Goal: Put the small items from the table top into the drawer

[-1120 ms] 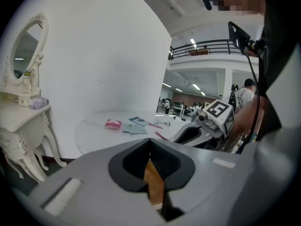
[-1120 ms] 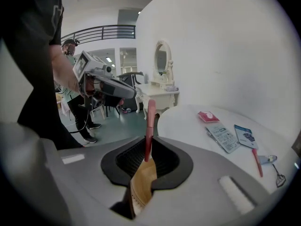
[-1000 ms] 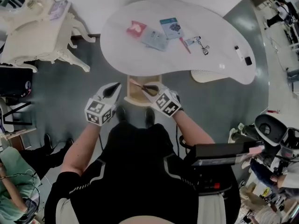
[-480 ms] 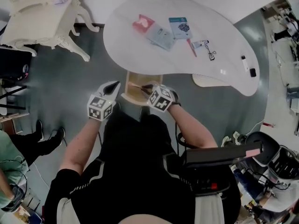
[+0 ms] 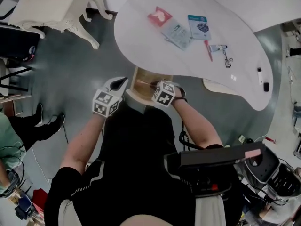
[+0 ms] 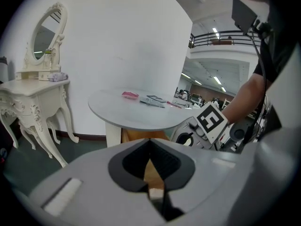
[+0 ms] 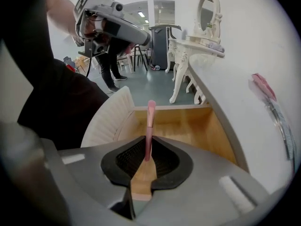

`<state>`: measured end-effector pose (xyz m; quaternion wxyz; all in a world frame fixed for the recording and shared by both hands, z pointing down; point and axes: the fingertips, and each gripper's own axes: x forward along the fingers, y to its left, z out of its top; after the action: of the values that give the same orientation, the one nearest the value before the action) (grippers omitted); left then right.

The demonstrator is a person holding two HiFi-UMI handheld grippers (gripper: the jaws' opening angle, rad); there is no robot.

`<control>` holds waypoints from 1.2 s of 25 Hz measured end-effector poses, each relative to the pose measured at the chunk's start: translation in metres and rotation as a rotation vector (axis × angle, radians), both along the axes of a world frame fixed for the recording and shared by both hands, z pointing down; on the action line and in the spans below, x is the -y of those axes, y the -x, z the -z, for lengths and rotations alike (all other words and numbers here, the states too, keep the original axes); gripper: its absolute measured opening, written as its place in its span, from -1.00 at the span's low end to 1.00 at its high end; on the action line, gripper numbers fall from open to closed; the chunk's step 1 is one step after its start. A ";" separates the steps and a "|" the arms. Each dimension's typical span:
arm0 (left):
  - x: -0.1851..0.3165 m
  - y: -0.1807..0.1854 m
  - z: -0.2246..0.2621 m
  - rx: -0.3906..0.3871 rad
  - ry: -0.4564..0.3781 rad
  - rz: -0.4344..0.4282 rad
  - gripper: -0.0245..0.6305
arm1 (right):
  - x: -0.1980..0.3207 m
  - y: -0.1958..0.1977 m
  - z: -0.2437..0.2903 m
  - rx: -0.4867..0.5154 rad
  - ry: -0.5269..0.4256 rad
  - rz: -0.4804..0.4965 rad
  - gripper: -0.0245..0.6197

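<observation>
Pink thin brush, a slender stick with a pale tip, is clamped by its lower end in my right claw. The jaws stand only a little apart and press on the handle, and most of the brush sticks out free in front of them. It hangs over the open light wooden drawer, which is pulled out from under the white rounded table top. As far as I can see it does not touch the drawer floor. My left claw is closed with nothing in it and hovers just beside the drawer front.

I judge that the danger is in the release. The grip is at one end only, so the brush may swing or tip when the jaws let go, and from this height it could bounce or come to rest across the drawer wall and not inside. The free tip points toward the far wall, so if I push forward it may strike there and turn in the jaws. The table edge is close above, and lifting carelessly could knock the claw against it. The red packet, the blue packet and the eyelash curler lie on the top, so the drawer must stay open
</observation>
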<state>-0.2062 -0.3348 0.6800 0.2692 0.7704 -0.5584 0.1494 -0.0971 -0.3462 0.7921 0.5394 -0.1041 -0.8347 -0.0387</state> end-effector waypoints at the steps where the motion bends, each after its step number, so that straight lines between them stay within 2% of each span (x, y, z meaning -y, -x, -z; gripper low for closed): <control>1: 0.000 0.001 -0.003 -0.003 0.004 0.009 -0.93 | 0.000 0.000 -0.006 -0.010 -0.002 0.019 -0.79; 7: -0.008 0.003 -0.014 -0.019 0.026 0.056 -0.93 | 0.001 0.001 -0.038 -0.070 -0.005 0.108 -0.79; 14: -0.016 0.000 -0.021 -0.065 0.023 0.066 -0.93 | 0.002 0.004 -0.069 -0.142 -0.033 0.190 -0.79; 23: -0.019 0.008 -0.023 -0.115 0.016 0.115 -0.93 | 0.006 0.013 -0.104 -0.228 -0.078 0.239 -0.79; 30: -0.040 0.024 -0.017 -0.097 0.021 0.131 -0.93 | 0.011 0.010 -0.127 -0.318 -0.083 0.243 -0.79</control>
<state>-0.2303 -0.2948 0.6971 0.3131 0.7356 -0.5924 0.0997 -0.1067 -0.3567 0.9192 0.6598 -0.1863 -0.7179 -0.1209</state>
